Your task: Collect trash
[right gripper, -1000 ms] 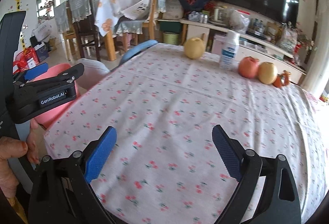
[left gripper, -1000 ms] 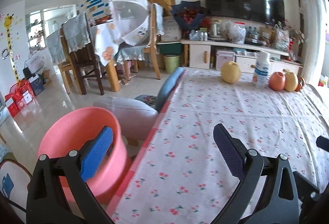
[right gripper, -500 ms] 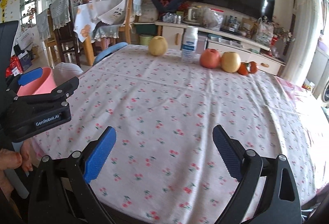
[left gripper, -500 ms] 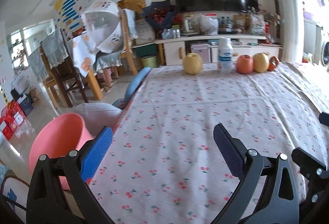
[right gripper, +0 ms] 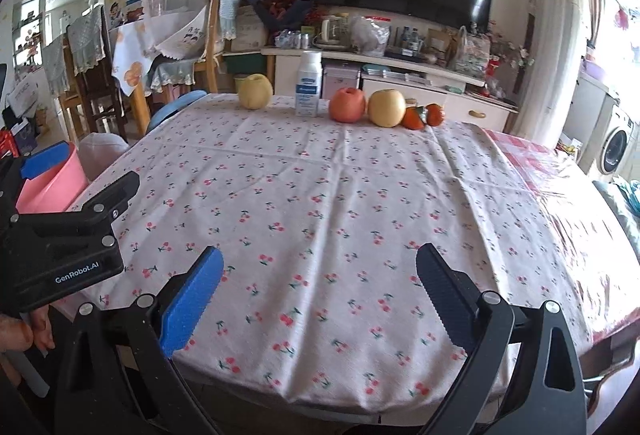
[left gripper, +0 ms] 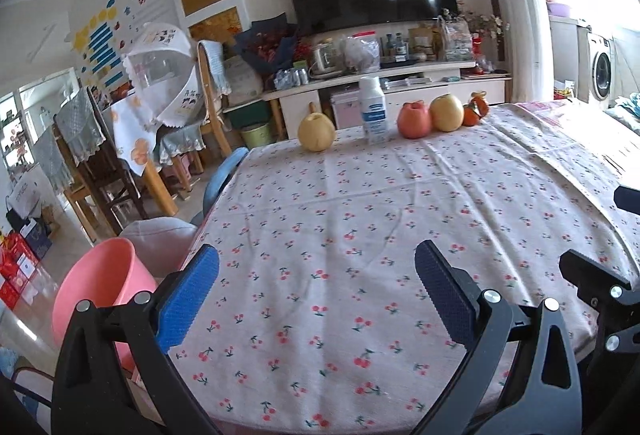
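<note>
Left gripper (left gripper: 316, 291) and right gripper (right gripper: 318, 293) — both spread wide, holding nothing, above the near edge of the cherry-print tablecloth (right gripper: 320, 195). Pink bucket (left gripper: 96, 287) on the floor, beside the table's left edge. White bottle (right gripper: 309, 84) upright among fruit at the far edge.

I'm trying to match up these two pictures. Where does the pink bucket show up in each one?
Left wrist view: the pink bucket stands at lower left, on the floor beside the table, partly behind the left gripper.
Right wrist view: only a part of it shows at the far left edge.
Shared landmark: the white bottle among the fruit at the table's far edge.
</note>
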